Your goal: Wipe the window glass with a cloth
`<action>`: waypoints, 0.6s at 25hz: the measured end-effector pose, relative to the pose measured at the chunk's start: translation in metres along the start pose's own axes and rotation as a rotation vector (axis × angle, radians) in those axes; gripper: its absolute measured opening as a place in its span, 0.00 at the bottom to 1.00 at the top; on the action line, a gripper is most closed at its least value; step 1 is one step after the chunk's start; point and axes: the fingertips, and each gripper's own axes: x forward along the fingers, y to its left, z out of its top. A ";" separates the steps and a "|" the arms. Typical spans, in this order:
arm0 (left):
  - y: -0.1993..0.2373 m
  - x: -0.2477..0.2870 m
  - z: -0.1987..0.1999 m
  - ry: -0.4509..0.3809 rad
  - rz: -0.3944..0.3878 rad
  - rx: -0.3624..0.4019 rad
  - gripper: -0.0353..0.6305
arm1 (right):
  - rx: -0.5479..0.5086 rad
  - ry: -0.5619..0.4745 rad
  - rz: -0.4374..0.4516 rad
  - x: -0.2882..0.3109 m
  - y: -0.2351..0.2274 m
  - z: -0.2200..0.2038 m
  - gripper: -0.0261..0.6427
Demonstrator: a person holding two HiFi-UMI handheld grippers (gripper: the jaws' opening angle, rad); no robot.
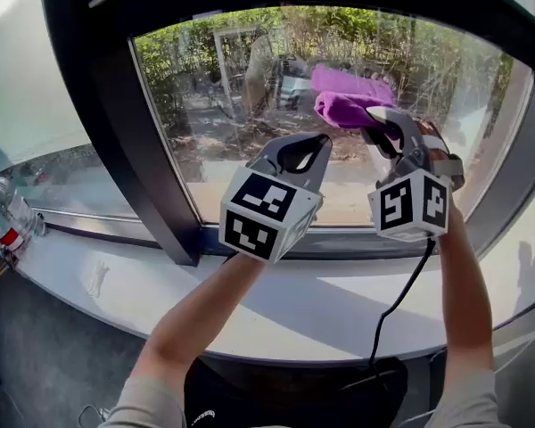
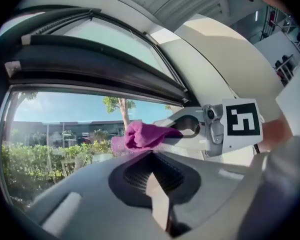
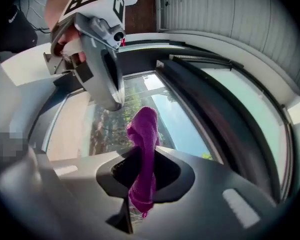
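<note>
The window glass fills the upper half of the head view, inside a black frame. A purple cloth is bunched against the pane at the upper right, and its reflection shows just above it. My right gripper is shut on the cloth, which runs up between the jaws in the right gripper view. My left gripper hovers shut and empty just left of the cloth, close to the glass. From the left gripper view the cloth sits right beyond my closed left jaws.
A thick black mullion divides the panes at left. Below runs a white sill with a small white scrap lying on it. A plastic bottle stands at far left. A black cable hangs from the right gripper.
</note>
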 end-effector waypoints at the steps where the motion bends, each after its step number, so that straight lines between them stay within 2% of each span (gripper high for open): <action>1: 0.001 0.002 0.010 -0.008 0.001 0.010 0.05 | -0.010 -0.004 -0.047 0.000 -0.021 0.003 0.16; 4: 0.000 0.008 0.037 -0.026 -0.003 0.038 0.05 | -0.055 -0.008 -0.175 0.003 -0.075 0.010 0.16; 6: -0.003 0.011 0.049 -0.035 -0.004 0.053 0.05 | -0.085 0.000 -0.218 0.007 -0.100 0.012 0.16; 12: -0.012 0.019 0.051 -0.025 -0.015 0.053 0.05 | -0.130 0.033 -0.316 0.020 -0.144 0.000 0.16; 15: -0.012 0.024 0.038 -0.004 -0.021 0.040 0.05 | -0.114 0.038 -0.283 0.030 -0.141 -0.008 0.16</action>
